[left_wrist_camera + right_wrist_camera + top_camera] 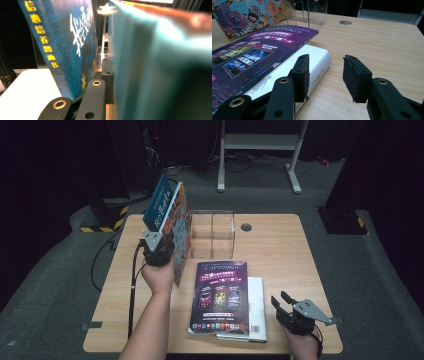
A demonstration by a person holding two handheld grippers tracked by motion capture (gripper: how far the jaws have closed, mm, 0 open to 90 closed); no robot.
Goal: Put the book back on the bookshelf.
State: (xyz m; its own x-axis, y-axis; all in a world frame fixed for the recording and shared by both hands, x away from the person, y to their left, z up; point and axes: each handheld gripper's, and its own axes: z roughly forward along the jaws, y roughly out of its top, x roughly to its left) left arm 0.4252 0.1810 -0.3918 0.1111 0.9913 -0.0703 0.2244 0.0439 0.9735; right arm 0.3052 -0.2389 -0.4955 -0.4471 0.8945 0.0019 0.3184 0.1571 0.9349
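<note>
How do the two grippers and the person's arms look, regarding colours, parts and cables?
Both the left gripper and the right gripper are black, each topped by a grey three-cornered plate. Their linkage arms carry brass-coloured rivets. A black cable trails from the left one. The forearms are bare, with no sleeves.

white book mostly hidden under purple magazine, teal book blurred, cut off

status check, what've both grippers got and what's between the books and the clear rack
Left gripper shut on two upright books. Right gripper open, empty, beside white book. Clear rack right beside held books, nothing between.
</note>
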